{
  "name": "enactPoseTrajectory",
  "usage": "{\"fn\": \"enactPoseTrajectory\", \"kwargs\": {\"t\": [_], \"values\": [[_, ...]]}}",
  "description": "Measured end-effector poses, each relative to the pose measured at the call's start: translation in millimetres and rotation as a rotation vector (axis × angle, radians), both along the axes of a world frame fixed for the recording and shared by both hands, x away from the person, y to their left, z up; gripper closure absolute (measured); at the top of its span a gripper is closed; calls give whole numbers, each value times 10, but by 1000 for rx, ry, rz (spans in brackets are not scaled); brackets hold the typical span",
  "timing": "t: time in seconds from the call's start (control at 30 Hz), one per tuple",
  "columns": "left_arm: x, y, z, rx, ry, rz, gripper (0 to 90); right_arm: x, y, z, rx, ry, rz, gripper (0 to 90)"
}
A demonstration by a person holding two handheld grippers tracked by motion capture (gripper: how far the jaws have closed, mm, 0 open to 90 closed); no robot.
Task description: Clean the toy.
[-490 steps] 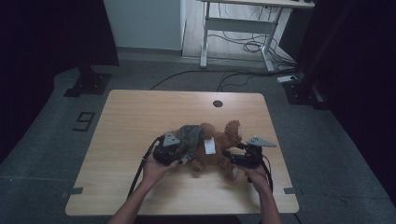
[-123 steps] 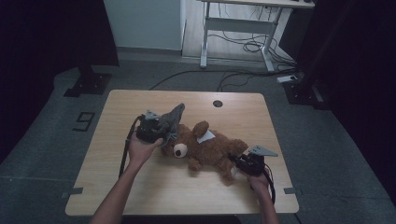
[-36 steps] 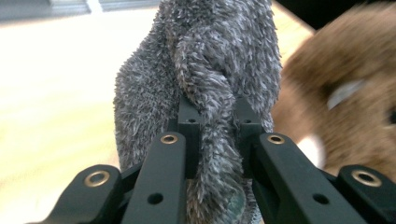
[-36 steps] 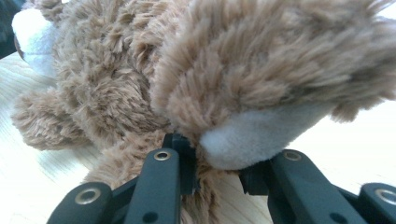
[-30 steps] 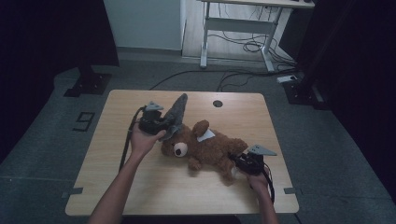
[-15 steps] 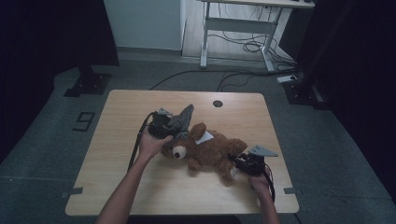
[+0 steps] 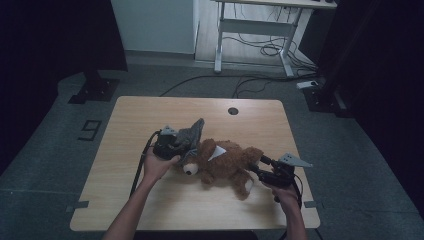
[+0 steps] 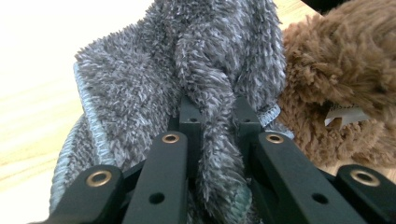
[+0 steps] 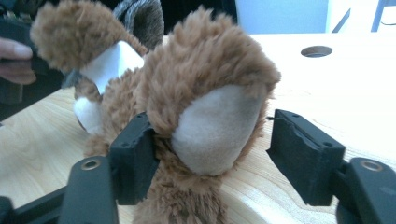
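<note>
A brown teddy bear (image 7: 225, 162) lies on its side on the wooden table (image 7: 150, 115), head to the left. My left gripper (image 7: 172, 145) is shut on a fluffy grey cloth (image 7: 190, 135) right beside the bear's head. In the left gripper view the cloth (image 8: 187, 70) is bunched between the jaws of the gripper (image 8: 217, 109), with the bear (image 8: 336, 79) at the right. My right gripper (image 9: 215, 154) has just been opening. The bear's foot (image 9: 212, 126) sits between its spread jaws, and the right pad stands apart from it.
A round hole (image 7: 233, 110) is cut in the table near its far edge. Behind the table stands a white desk frame (image 7: 250, 30) with cables on the floor. The person's forearms come in from the near edge.
The left hand has come down with the grey cloth, from above the table to the bear's head. The right hand has shifted slightly at the bear's foot.
</note>
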State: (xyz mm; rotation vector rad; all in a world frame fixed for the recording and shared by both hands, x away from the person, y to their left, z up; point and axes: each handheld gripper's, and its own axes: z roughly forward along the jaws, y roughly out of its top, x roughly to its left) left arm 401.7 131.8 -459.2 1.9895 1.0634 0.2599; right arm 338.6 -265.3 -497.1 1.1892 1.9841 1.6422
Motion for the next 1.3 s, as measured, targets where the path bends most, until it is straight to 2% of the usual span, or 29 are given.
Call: {"fn": "enactPoseTrajectory", "kwargs": {"t": [0.23, 0.3, 0.5, 0.63, 0.8, 0.87, 0.9, 0.93, 1.1, 1.3], "values": [[-190, 64, -64, -3, -25, -9, 796, -89, 16, 170, -3, -27, 19, 248], [-252, 94, -73, -7, -28, -14, 796, -95, 48, 195, -7, -24, 50, 244], [-415, 176, -115, -15, -32, -28, 795, -81, 131, 189, -2, -8, 84, 224], [-495, 196, -142, -14, -40, -34, 795, -52, 246, 144, -13, 26, 130, 226], [-535, 244, -158, -28, -35, -40, 795, -48, 436, 88, -58, 46, 197, 288], [-565, 256, -162, -28, -36, -42, 795, -39, 510, 40, -95, 60, 209, 305], [-582, 262, -165, -26, -39, -43, 794, -33, 572, -11, -128, 71, 218, 345], [-598, 270, -169, -24, -41, -42, 794, -33, 572, -11, -128, 71, 218, 345], [-668, 313, -200, -33, -37, -41, 794, -42, 641, -102, -144, 75, 269, 466], [-724, 266, -237, -34, -45, -46, 795, -23, 690, -181, -203, 91, 252, 528]]}}
